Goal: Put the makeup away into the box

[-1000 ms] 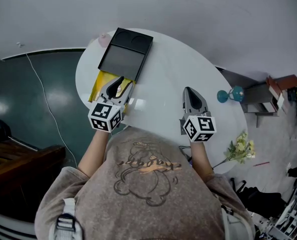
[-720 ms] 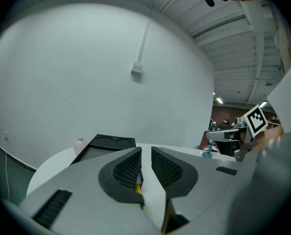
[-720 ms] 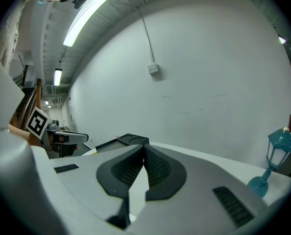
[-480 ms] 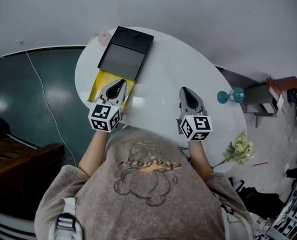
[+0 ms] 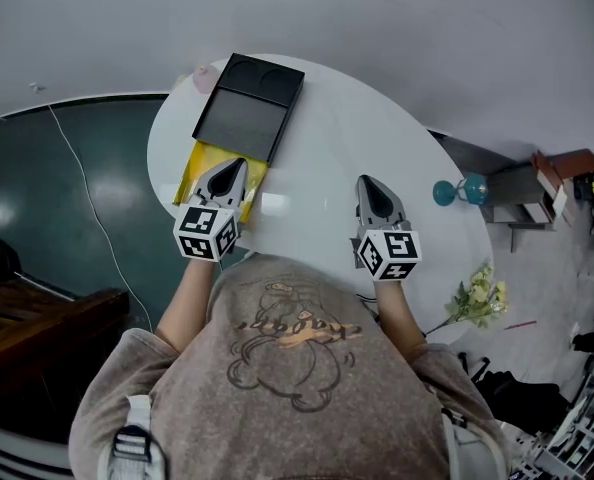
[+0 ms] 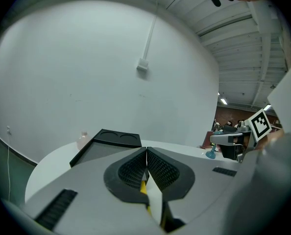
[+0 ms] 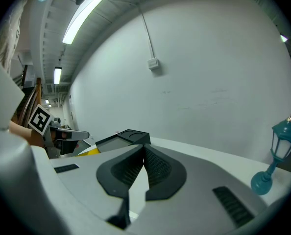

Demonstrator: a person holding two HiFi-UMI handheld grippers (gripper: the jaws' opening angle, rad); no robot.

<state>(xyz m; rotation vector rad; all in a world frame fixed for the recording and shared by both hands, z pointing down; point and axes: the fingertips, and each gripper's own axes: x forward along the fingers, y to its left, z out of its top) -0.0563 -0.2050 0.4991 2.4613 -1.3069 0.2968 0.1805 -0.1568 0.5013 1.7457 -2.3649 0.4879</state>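
A flat black box (image 5: 245,108) with two round hollows at its far end lies at the back left of the white oval table (image 5: 327,158). A flat yellow pack (image 5: 199,163) sticks out from under its near edge. My left gripper (image 5: 233,164) is down on that pack. Its jaws have just been closing and now meet, with a thin yellow strip (image 6: 144,192) showing between them. In the left gripper view the black box (image 6: 104,143) lies just past the left gripper (image 6: 146,153). My right gripper (image 5: 366,181) hovers shut and empty over bare table, its pads together in the right gripper view (image 7: 144,148).
A small pink thing (image 5: 209,74) stands by the box's far left corner. A teal lantern ornament (image 5: 457,190) stands at the table's right edge, and pale flowers (image 5: 482,293) lie near its front right. Dark green floor runs along the left side of the table.
The left gripper's jaws, spread wide a second ago, have closed over the yellow pack as the gripper sank a little. The right gripper has barely shifted.
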